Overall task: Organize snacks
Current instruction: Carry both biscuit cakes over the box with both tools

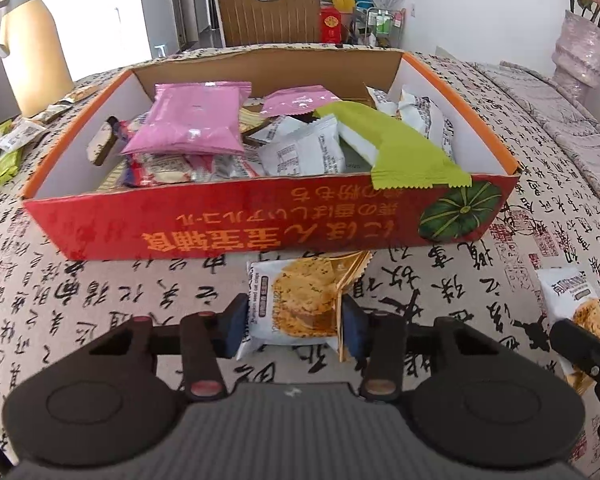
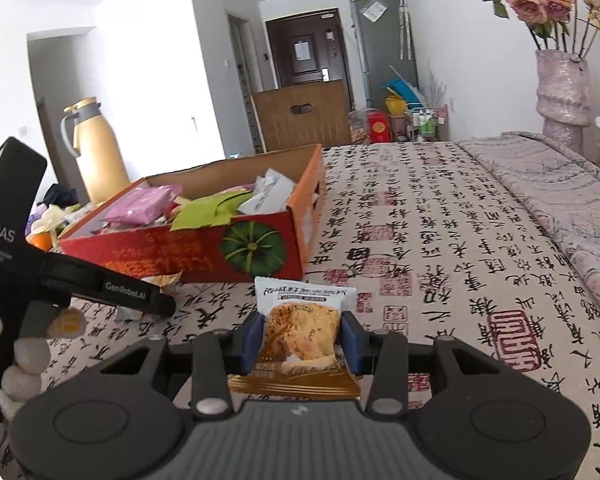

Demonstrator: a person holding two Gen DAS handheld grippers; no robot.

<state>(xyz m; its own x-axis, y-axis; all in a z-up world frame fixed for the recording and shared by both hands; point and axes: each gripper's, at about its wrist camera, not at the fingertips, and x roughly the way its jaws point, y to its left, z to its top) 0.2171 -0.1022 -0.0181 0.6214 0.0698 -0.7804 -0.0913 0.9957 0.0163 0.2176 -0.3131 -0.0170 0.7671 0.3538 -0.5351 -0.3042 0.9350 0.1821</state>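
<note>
We had both tools clamped on cracker packets, the left tool [image 1: 294,322] and right tool [image 2: 303,340] alike, low over the tabletop [image 2: 440,240] with the snack box [image 1: 240,224] straight ahead (nearer our left).

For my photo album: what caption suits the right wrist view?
Right tool shut on a cracker packet near the red snack box.

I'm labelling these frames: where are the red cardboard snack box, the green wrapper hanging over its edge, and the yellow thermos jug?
Red cardboard snack box [image 1: 260,232]: left wrist view, front wall.
Green wrapper [image 1: 404,152]: left wrist view, middle.
Yellow thermos jug [image 2: 100,152]: right wrist view, body.
</note>
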